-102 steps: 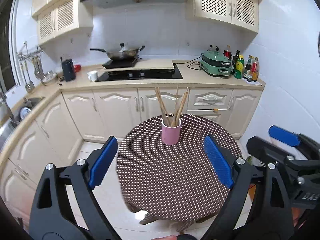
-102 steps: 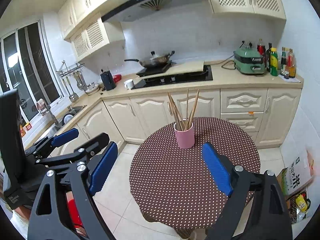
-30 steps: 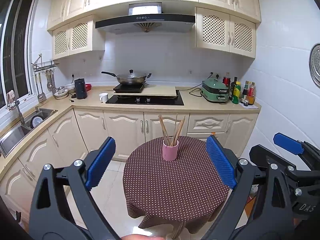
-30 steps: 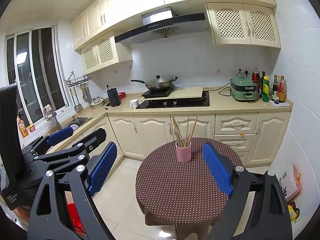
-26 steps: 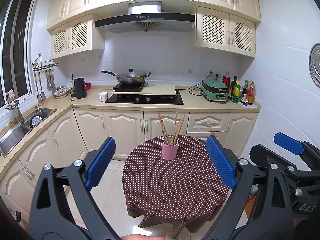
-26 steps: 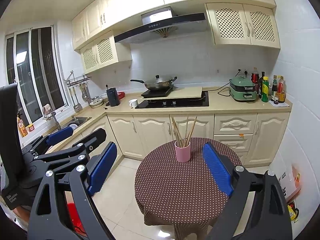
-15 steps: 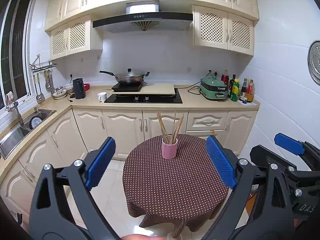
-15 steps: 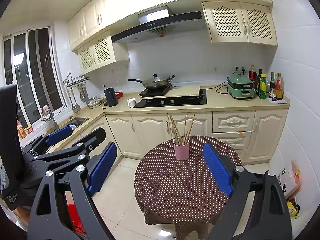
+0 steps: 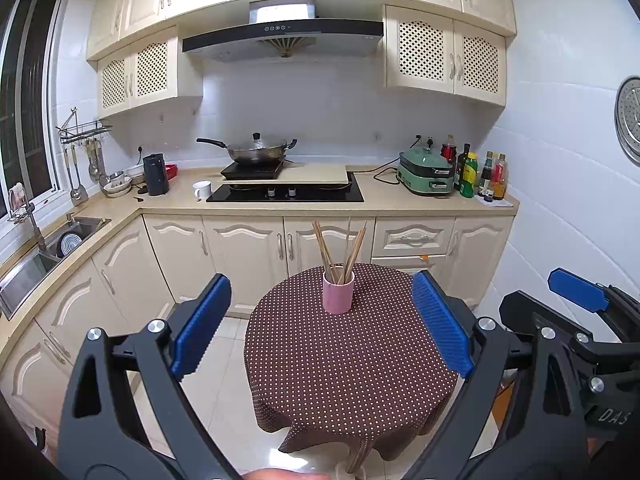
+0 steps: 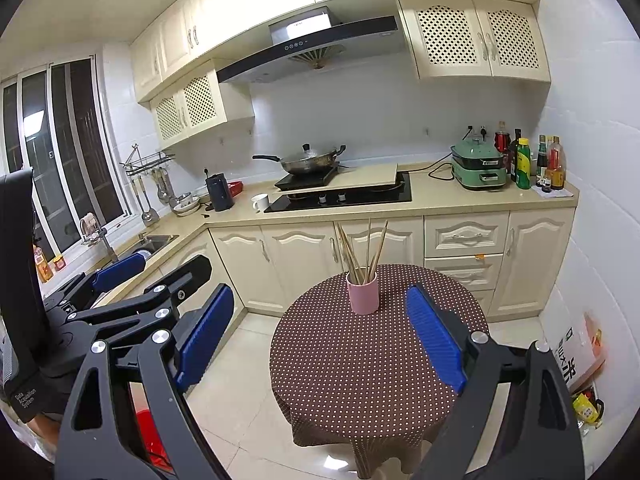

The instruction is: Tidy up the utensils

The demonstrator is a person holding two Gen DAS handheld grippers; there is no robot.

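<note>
A pink cup point(image 9: 338, 293) point(image 10: 363, 293) stands on a small round table with a brown dotted cloth point(image 9: 352, 364) point(image 10: 368, 364). Several wooden chopsticks point(image 9: 340, 250) point(image 10: 362, 250) stick up out of the cup, fanned apart. My left gripper point(image 9: 320, 320) is open and empty, held well back from the table. My right gripper point(image 10: 318, 328) is also open and empty, just as far from the cup. In the left wrist view the right gripper's blue pad point(image 9: 576, 290) shows at the right edge. In the right wrist view the left gripper's blue pad point(image 10: 120, 270) shows at the left.
Cream cabinets and a beige counter point(image 9: 400, 206) run behind the table, bearing a hob point(image 9: 286, 192), a wok point(image 9: 258, 152), a white mug point(image 9: 202, 190), a green cooker point(image 9: 426, 174) and bottles point(image 9: 480, 176). A sink point(image 9: 44, 248) lies left. Tiled floor point(image 9: 224, 392) surrounds the table.
Since 3.4 seconds ago both grippers have drawn back from the table, so the cup looks smaller and farther. Over the last second nothing has visibly moved.
</note>
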